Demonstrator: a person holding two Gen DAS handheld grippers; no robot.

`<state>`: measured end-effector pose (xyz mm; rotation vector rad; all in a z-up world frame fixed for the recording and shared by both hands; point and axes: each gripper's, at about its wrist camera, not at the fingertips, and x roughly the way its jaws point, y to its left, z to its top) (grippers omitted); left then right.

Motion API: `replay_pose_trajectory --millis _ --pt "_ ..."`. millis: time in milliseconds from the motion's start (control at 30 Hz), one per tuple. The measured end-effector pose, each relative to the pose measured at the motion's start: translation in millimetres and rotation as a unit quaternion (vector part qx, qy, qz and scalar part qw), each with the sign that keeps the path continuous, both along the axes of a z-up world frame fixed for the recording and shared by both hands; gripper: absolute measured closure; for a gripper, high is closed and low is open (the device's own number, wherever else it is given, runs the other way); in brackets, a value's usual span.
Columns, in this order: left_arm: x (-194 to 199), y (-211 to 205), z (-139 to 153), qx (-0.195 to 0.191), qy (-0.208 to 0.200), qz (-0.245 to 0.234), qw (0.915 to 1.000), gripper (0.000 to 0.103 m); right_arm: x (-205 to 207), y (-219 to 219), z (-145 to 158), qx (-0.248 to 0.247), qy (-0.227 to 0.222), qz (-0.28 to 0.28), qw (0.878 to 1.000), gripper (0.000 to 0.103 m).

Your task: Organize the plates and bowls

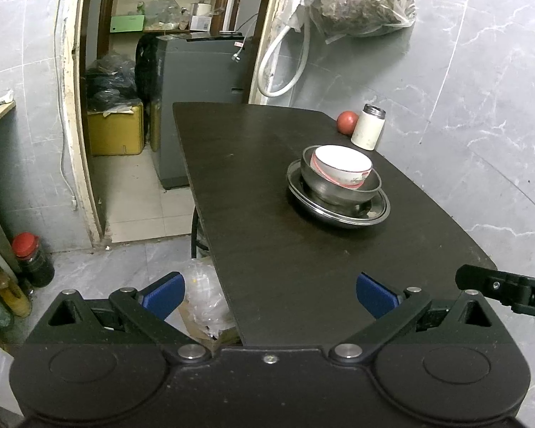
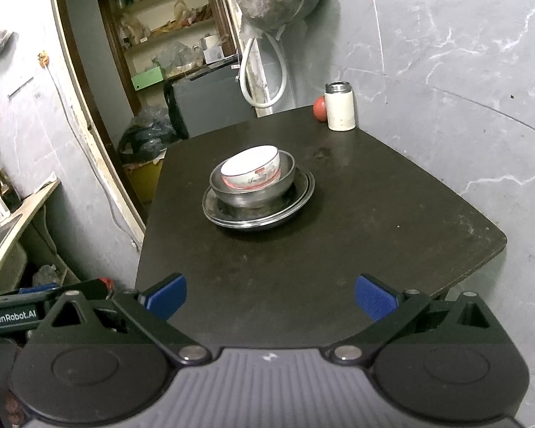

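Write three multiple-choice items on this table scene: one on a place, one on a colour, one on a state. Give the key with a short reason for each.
1. Where does the white bowl sit?
A. Inside the steel bowl
B. Bare on the table
C. On the shelf

2. What colour is the round fruit beside the white flask?
A. Green
B. Red
C. Yellow

3. How do the jaws of the left gripper and right gripper stand?
A. Both shut on a plate
B. One open, one shut
C. Both open and empty

Key: 1 A, the white bowl is nested in the steel bowl, which stands on the steel plates. 2 B, the fruit shows red in both views. 3 C, each wrist view shows blue pads wide apart with only table between them.
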<state>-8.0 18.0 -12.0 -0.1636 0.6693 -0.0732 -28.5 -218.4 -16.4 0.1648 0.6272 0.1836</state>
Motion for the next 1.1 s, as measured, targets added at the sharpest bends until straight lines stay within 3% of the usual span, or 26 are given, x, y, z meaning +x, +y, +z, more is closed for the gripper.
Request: replay_pose_trajectory --millis 1100 --pt "0.4 0.2 -3.7 0.000 0.002 -0.001 1.0000 0.001 2.5 -2.3 -3.3 -0.002 0.006 0.001 1.000 0.000"
